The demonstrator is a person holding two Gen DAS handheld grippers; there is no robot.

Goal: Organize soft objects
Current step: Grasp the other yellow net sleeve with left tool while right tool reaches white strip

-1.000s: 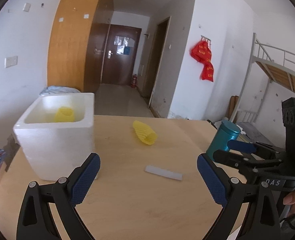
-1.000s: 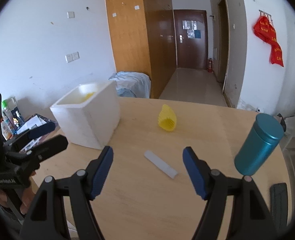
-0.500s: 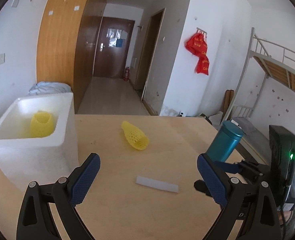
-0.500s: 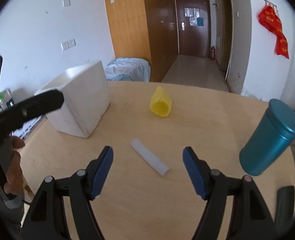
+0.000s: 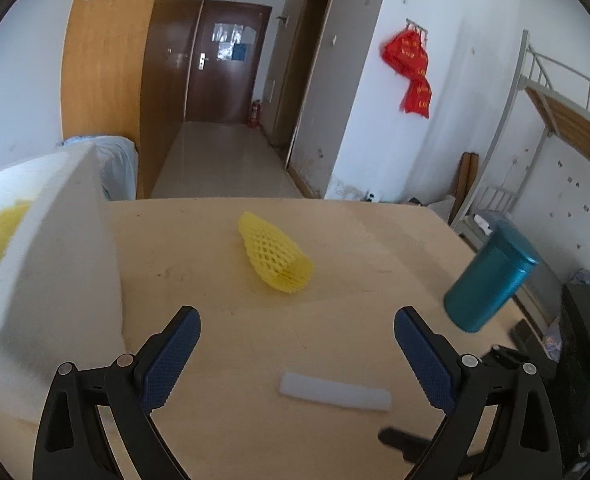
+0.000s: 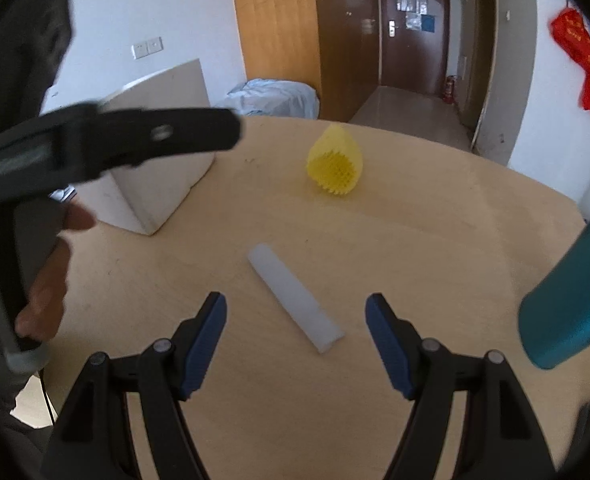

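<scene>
A yellow foam net sleeve [image 5: 276, 258] [image 6: 335, 162] lies in the middle of the wooden table [image 5: 355, 240]. A flat white foam strip [image 5: 334, 392] [image 6: 294, 296] lies nearer, between and just ahead of my right gripper's [image 6: 295, 312] open, empty jaws. My left gripper [image 5: 297, 330] is open and empty too, low over the table, with the strip below its right finger and the yellow sleeve beyond. A white foam box [image 5: 47, 280] [image 6: 163, 160] stands at the left; another yellow sleeve [image 5: 9, 220] sits inside it.
A teal metal canister [image 5: 491, 276] [image 6: 571, 300] stands at the table's right side. In the right wrist view the other gripper's dark body and a person's hand [image 6: 47, 280] fill the left. Beyond the table's far edge a hallway opens.
Both grippers have sunk and come forward over the table. The white strip and the yellow sleeve now look larger and nearer. The foam box has slid to the left edge of the left wrist view.
</scene>
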